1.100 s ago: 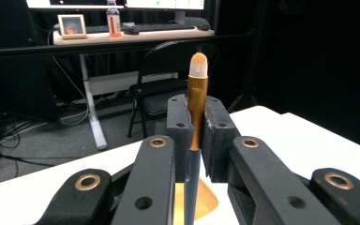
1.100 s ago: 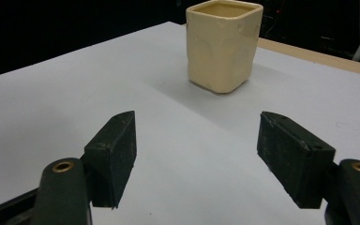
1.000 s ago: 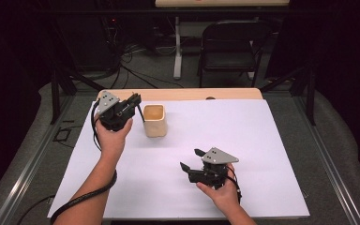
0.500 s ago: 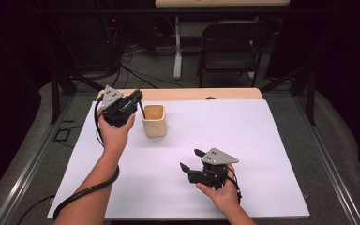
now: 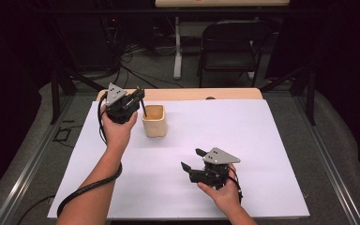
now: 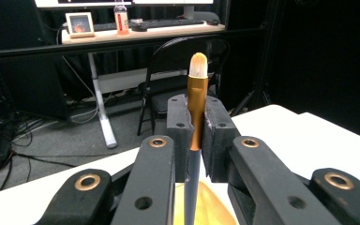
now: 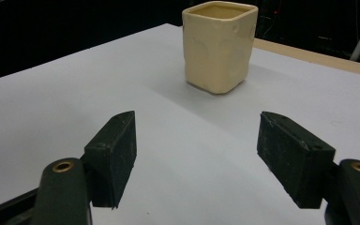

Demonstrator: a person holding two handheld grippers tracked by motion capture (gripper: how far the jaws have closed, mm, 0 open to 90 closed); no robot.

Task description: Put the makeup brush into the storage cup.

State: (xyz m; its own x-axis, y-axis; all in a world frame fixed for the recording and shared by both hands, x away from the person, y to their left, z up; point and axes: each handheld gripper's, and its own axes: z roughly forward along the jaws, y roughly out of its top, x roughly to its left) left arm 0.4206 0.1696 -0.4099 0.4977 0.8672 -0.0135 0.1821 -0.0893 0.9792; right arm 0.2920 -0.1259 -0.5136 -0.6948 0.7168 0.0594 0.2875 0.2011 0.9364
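Observation:
My left gripper (image 5: pixel 138 97) is held above the table just left of a cream, square-mouthed cup (image 5: pixel 154 120), shut on a brush (image 6: pixel 198 89). In the left gripper view the jaws clamp its gold ferrule, pale bristles up, and the dark handle runs down toward the cup's rim (image 6: pixel 201 206). The thin dark handle (image 5: pixel 143 110) slants to the cup's left rim. My right gripper (image 5: pixel 193 159) rests low near the front of the table, open and holding nothing. The right gripper view has it (image 7: pixel 194 154) facing the cup (image 7: pixel 219 44) from a distance.
A white sheet (image 5: pixel 243 140) covers the table, with a wooden strip (image 5: pixel 192 93) along the far edge. A black folding chair (image 5: pixel 229 42) and desk legs stand beyond. The left gripper's cable (image 5: pixel 89 187) trails along the forearm.
The left gripper has shifted slightly up and toward the cup with the brush still held. The right gripper has stayed put.

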